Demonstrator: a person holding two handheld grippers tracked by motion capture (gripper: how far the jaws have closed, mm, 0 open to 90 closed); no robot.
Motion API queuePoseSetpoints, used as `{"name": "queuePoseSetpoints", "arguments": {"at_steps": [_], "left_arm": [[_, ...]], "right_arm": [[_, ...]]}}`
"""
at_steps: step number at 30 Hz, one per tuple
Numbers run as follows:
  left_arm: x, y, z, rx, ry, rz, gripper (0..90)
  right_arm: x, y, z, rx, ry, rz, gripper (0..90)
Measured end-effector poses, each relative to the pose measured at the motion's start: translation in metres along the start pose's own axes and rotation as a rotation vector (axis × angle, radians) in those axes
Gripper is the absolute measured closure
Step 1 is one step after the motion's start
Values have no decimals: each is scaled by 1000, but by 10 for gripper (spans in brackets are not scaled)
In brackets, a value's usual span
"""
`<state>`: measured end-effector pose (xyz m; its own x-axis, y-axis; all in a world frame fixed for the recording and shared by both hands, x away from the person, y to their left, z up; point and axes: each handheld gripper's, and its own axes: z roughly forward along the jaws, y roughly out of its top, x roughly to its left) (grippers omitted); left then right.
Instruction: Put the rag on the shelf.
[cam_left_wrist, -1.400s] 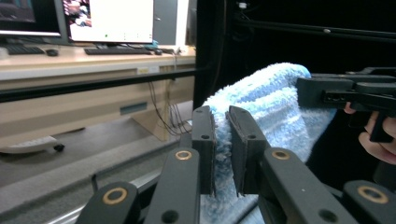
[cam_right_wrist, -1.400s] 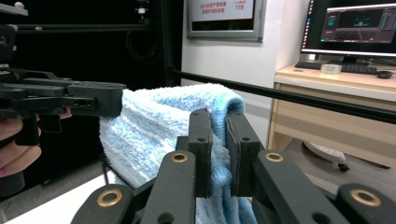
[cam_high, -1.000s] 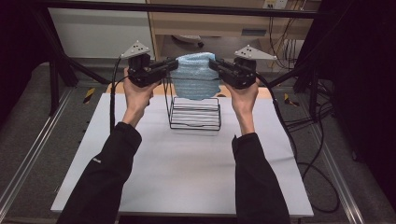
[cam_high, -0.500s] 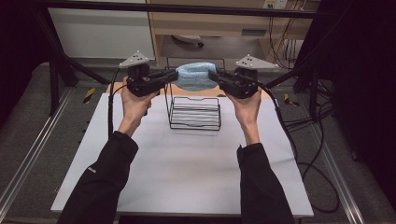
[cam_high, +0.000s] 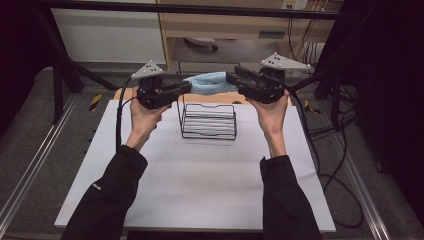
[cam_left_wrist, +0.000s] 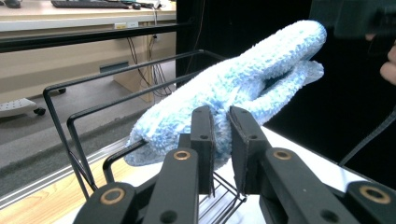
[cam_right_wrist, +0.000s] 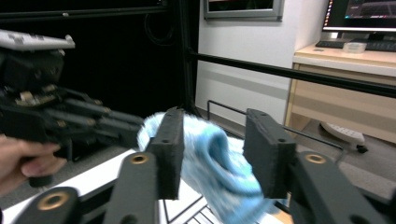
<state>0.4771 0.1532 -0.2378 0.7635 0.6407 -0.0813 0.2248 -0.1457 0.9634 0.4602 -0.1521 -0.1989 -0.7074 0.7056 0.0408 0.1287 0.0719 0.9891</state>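
Blue cloth (cam_high: 210, 82) is folded into a long roll and held in the air over the back rail of the wire rack (cam_high: 209, 121), which sits on the white table (cam_high: 200, 180). My read: folding is done, and hanging the cloth on the rack is about half done; it doesn't look to rest on the rail yet. Left: lower it onto the wire, let go at both ends. Left gripper (cam_left_wrist: 222, 140): fingers nearly together, pinching the cloth's near end, fabric squeezed between the pads. Right gripper (cam_right_wrist: 212, 154): fingers have just been opening, now spread with gaps either side; the cloth's other end lies between them, not pressed. So the left side carries the load right now.
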Motion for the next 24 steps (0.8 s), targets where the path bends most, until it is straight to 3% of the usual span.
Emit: {"name": "queuePoseSetpoints", "arguments": {"at_steps": [4,9,13,17,20,24], "left_arm": [[0,0,1,8,-3,4,798],[0,0,-2,18,-18,-7,776],[0,8,-8,-18,-47,-74,697],[-1,19,-8,-23,-21,-111,685],[-4,18,0,32,-28,-118,741],[-11,5,14,126,-10,-81,788]], "right_arm": [[8,9,12,50,-11,-4,758],[6,5,20,118,-41,15,827],[3,-4,16,135,-42,30,839],[2,-13,14,142,-33,29,838],[2,-18,13,141,-27,23,834],[3,-23,12,143,-23,15,790]]}}
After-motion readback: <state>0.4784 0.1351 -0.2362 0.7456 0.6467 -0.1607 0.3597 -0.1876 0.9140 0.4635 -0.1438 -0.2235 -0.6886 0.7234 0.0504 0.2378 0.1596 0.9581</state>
